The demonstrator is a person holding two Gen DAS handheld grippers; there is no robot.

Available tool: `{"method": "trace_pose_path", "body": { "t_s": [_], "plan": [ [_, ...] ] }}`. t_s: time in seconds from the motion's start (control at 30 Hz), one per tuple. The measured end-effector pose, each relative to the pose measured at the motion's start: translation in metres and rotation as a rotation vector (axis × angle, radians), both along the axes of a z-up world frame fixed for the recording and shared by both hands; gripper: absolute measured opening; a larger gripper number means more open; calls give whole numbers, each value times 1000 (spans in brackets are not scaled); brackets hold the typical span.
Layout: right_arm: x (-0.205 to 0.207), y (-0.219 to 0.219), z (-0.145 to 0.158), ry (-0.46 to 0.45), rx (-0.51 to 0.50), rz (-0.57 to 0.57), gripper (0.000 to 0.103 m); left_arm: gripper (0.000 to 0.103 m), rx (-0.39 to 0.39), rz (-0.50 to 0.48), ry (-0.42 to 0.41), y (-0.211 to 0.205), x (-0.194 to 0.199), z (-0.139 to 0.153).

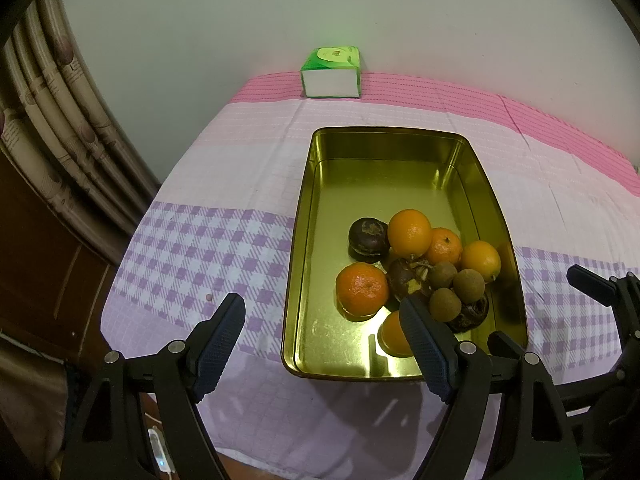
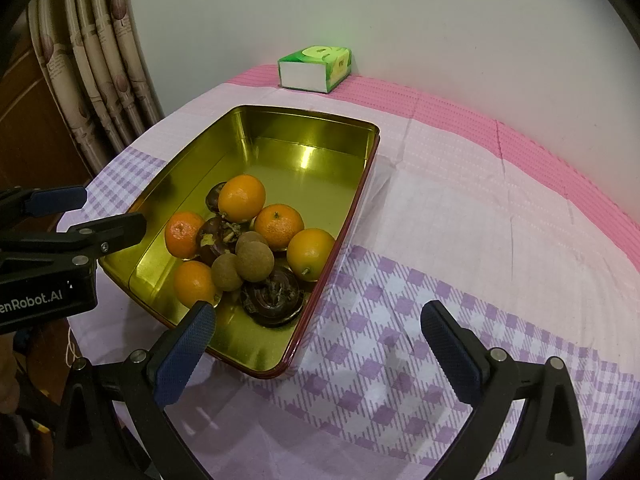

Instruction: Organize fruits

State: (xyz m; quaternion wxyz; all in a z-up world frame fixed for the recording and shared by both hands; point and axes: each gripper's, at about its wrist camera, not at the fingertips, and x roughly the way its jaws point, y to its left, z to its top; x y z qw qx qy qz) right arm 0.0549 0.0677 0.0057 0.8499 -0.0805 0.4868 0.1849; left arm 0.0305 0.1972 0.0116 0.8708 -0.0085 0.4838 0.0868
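- Fruit (image 2: 240, 240) all sits in the gold tin (image 1: 304, 208) — bunched at its near end, far end bare.
- Left tongs (image 1: 322, 324) gape wide, empty, one finger over the tin's near rim.
- Right tongs (image 2: 318, 330) also wide, empty — the tin's near corner sits between their fingers.

A plain pale wall (image 1: 320, 8) fills the view from 10 to 2 o'clock, evenly lit, unmarked. At 9 o'clock hangs a curtain (image 1: 60, 92) in beige folds with a printed motif; the right wrist view shows it (image 2: 96, 60) at 10 o'clock. Dark brown wood furniture (image 1: 36, 240) stands below the curtain at 8 o'clock. A table under a cloth (image 1: 224, 184) of pink bands and lilac check meets the wall. A green box (image 1: 331, 74) sits at 12 o'clock against the wall.
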Motion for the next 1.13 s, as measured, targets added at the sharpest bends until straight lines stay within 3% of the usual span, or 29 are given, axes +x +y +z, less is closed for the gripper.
{"method": "trace_pose_path", "body": {
  "t_s": [1.13],
  "plan": [
    [0,1,-2,8,1,-1,102,80,-3,-9,1,-2,0,-1]
  ]
}}
